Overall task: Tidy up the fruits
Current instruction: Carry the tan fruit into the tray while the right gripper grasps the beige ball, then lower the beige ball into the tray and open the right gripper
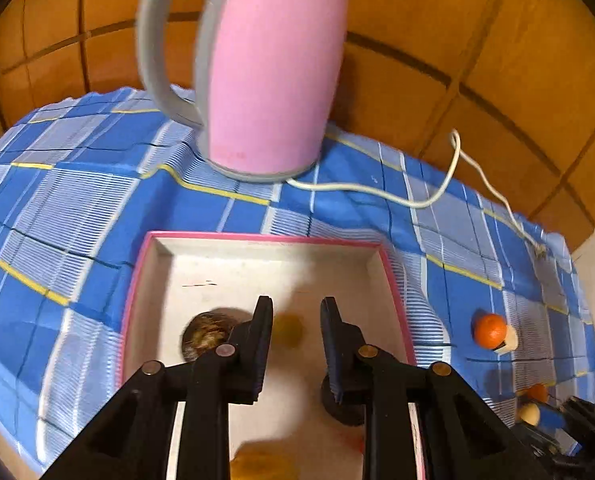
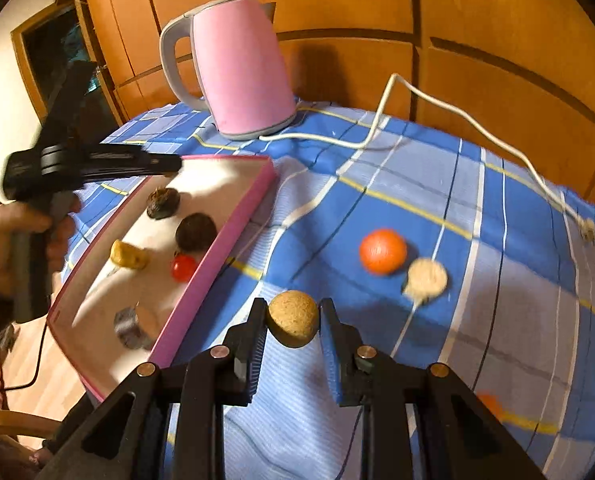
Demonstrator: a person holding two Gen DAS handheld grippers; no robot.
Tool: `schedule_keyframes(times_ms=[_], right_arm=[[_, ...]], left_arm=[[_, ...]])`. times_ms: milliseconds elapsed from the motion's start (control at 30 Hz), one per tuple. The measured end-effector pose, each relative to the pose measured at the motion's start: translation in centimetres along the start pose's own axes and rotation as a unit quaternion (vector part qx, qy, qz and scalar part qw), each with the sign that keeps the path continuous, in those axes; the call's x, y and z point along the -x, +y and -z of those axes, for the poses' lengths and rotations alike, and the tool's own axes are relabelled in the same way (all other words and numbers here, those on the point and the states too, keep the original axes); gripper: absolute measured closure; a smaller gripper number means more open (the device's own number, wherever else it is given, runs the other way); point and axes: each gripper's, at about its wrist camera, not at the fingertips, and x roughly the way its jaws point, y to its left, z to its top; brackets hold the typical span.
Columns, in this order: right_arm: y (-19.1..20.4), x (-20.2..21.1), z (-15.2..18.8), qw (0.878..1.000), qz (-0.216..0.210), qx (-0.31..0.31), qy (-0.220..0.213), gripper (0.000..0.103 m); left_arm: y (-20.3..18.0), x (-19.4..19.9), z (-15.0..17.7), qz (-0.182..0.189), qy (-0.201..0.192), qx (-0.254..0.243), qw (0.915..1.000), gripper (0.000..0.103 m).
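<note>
My right gripper point(image 2: 291, 306) is shut on a tan, cork-like ball point(image 2: 293, 324), held just above the blue checked cloth point(image 2: 497, 320). An orange fruit point(image 2: 382, 251) and a pale beige piece point(image 2: 427, 278) lie on the cloth beyond it. To the left, a pink-rimmed white tray point(image 2: 233, 232) holds a spiky brown fruit point(image 2: 161, 202), a dark round one point(image 2: 195, 232), a yellow one point(image 2: 129, 256), a red one point(image 2: 183, 267) and a grey piece point(image 2: 133, 328). My left gripper point(image 1: 296, 304) hangs over the tray point(image 1: 257, 237), open. A blurred yellow fruit point(image 1: 287, 330) shows below its gap, clear of the right pad.
A pink kettle point(image 2: 245, 68) stands at the back of the table, and its white cord point(image 2: 437, 100) trails right across the cloth. Wooden cabinet doors point(image 2: 497, 20) rise behind. A hand point(image 2: 17, 240) grips the left tool's handle. The table edge drops off left of the tray.
</note>
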Motion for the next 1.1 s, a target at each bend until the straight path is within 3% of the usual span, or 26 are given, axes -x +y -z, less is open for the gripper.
schedule_keyframes(times_ms=[133, 367, 500, 767, 1100], right_arm=[[-0.3, 0.2, 1.3, 1.0, 0.001, -0.016, 0.007, 0.077], [0.1, 0.4, 2.1, 1.0, -0.004, -0.026, 0.011, 0.077], [1.4, 0.2, 1.7, 1.0, -0.021, -0.017, 0.008, 0.077], [5.6, -0.7, 0.3, 0.998, -0.061, 0.029, 0.004, 0.077], [9.4, -4.5, -2.3, 0.992, -0.114, 0.039, 0.037, 0.077]], left_arm=[[-0.3, -0.3, 0.8, -0.015, 0.001, -0.003, 0.9999, 0.058], [-1.0, 5.2, 4.0, -0.033, -0.052, 0.0, 0.9981, 0.056], [-1.3, 8.1, 6.8, -0.039, -0.07, -0.001, 0.9968, 0.05], [0.1, 10.1, 11.4, -0.045, -0.047, 0.018, 0.9977, 0.05], [1.9, 11.8, 12.7, -0.058, -0.056, 0.043, 0.9958, 0.047]])
